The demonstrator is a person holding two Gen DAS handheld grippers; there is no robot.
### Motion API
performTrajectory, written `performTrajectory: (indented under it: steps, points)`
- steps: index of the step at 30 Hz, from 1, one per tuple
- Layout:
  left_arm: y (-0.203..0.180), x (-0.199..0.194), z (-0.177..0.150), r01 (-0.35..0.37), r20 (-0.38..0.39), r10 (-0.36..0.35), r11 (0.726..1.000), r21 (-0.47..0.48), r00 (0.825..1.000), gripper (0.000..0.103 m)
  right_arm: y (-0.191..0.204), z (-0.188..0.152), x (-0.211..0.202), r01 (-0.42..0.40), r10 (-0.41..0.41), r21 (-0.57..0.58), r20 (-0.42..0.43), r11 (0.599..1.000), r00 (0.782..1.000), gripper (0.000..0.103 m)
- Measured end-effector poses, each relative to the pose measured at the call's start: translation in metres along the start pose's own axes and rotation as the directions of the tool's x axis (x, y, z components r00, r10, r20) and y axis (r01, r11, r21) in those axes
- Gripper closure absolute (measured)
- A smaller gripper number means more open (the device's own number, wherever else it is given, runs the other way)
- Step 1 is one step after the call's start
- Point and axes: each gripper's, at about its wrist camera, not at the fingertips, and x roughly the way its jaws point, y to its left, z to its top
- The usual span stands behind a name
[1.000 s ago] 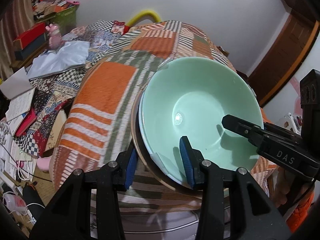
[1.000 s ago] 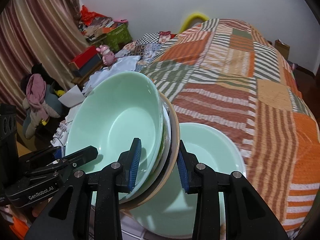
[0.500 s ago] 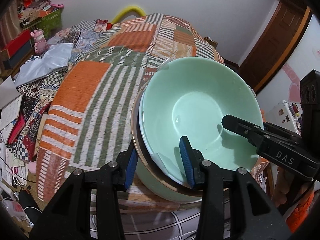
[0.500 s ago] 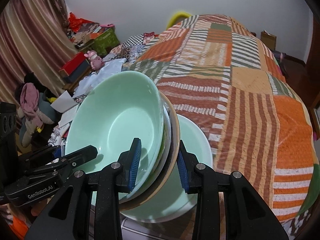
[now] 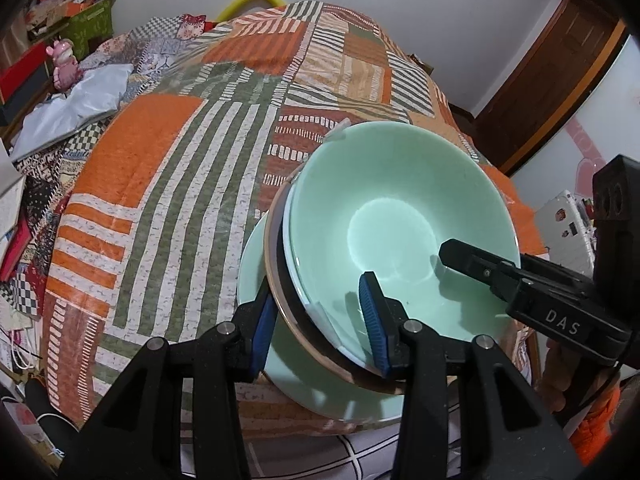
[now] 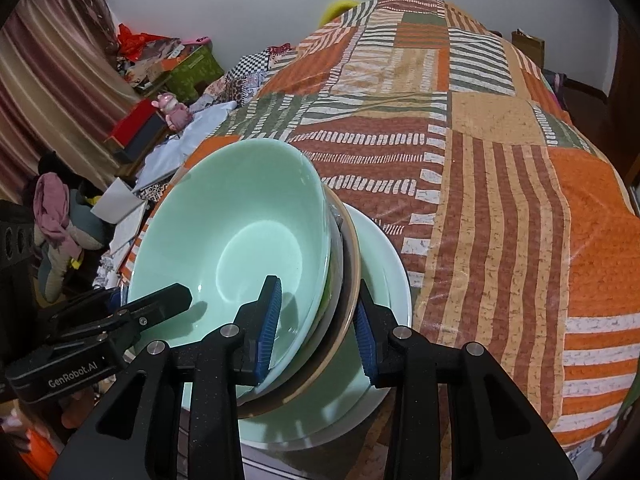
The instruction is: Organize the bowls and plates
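Note:
A mint green bowl (image 5: 400, 220) (image 6: 240, 240) sits on a white plate and a tan-rimmed plate (image 5: 276, 272) (image 6: 354, 264), and I carry this stack tilted between both grippers. My left gripper (image 5: 318, 320) is shut on the stack's near rim, one pad inside the bowl and one under the tan plate. My right gripper (image 6: 316, 326) is shut on the opposite rim in the same way. Just below lies a large pale green plate (image 5: 256, 280) (image 6: 384, 248) on the bed cover. Whether the stack touches it I cannot tell.
A patchwork orange, green and brown bed cover (image 5: 160, 160) (image 6: 500, 200) stretches ahead. Boxes, papers and a pink toy (image 5: 64, 64) crowd the floor on the left. A wooden door (image 5: 560, 80) stands at the right. A hand (image 5: 560, 364) holds the right gripper.
Both grippers have carried the stack forward and down over the bed. The large pale green plate now shows under the stack in the left wrist view and lies closer beneath it.

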Motion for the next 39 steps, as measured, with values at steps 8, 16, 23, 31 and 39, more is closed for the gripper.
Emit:
performTrajectory:
  steps: [8, 16, 23, 31, 39]
  points:
    - [0.002, -0.007, 0.000, -0.018, 0.027, 0.017, 1.000, 0.006, 0.999, 0.062, 0.005, 0.000, -0.005, 0.022, -0.022, -0.028, 0.016, 0.999, 1.000, 0.067]
    - [0.001, -0.047, 0.005, -0.057, 0.140, 0.054, 0.998, 0.020, 0.989, 0.062, 0.014, 0.004, -0.046, 0.062, -0.052, -0.075, 0.129, 0.995, 0.990, 0.064]
    - [-0.021, -0.105, 0.007, -0.056, 0.316, 0.029, 0.995, 0.077, 0.948, 0.060, 0.033, 0.004, -0.100, 0.080, -0.041, -0.125, 0.284, 0.989, 0.958, 0.061]
    - [-0.046, -0.164, -0.004, -0.067, 0.482, -0.011, 0.987, 0.144, 0.876, 0.049, 0.056, -0.004, -0.154, 0.093, -0.009, -0.164, 0.452, 0.982, 0.892, 0.047]
    - [-0.058, -0.203, -0.021, -0.088, 0.602, -0.030, 0.982, 0.166, 0.798, 0.025, 0.071, -0.012, -0.179, 0.118, 0.005, -0.191, 0.545, 0.974, 0.839, 0.032]
